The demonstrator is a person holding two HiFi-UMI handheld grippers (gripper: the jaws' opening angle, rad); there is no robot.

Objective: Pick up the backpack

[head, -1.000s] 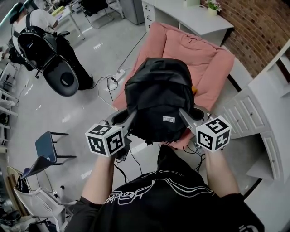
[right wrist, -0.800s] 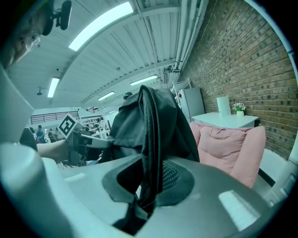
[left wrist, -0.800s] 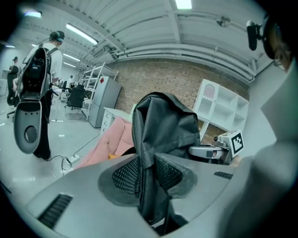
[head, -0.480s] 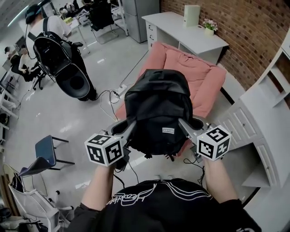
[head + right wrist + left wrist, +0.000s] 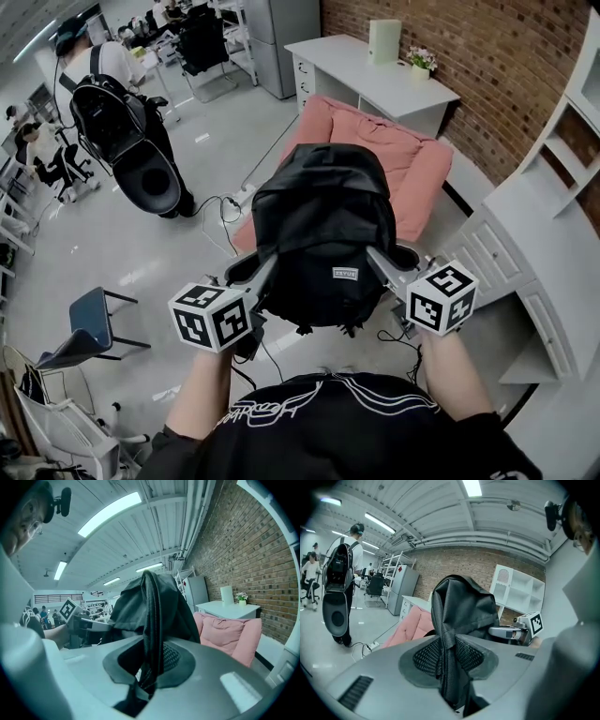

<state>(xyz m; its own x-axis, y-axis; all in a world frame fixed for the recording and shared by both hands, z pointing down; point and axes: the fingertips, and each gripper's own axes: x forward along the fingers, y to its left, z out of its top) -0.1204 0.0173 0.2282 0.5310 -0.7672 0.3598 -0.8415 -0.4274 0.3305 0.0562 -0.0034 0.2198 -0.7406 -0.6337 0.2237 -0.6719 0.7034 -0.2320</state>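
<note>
A black backpack (image 5: pixel 323 225) hangs in the air between my two grippers, lifted clear of the pink armchair (image 5: pixel 394 155) behind it. My left gripper (image 5: pixel 265 272) is shut on the bag's left side; in the left gripper view a fold of its black fabric (image 5: pixel 446 644) is pinched between the mesh pads (image 5: pixel 425 658). My right gripper (image 5: pixel 378 262) is shut on the bag's right side, where a zippered edge (image 5: pixel 152 634) runs down between its jaws. The backpack (image 5: pixel 140 606) bulges above both grippers.
A white desk (image 5: pixel 375 66) with a plant stands by the brick wall behind the armchair. White shelving (image 5: pixel 553 244) runs along the right. A person with a black backpack (image 5: pixel 108 103) stands at the upper left. A blue chair (image 5: pixel 94 314) and floor cables (image 5: pixel 220 202) lie to the left.
Both grippers have risen with the backpack, which now hangs higher above the armchair. The head view has tilted up, showing more of the desk and brick wall.
</note>
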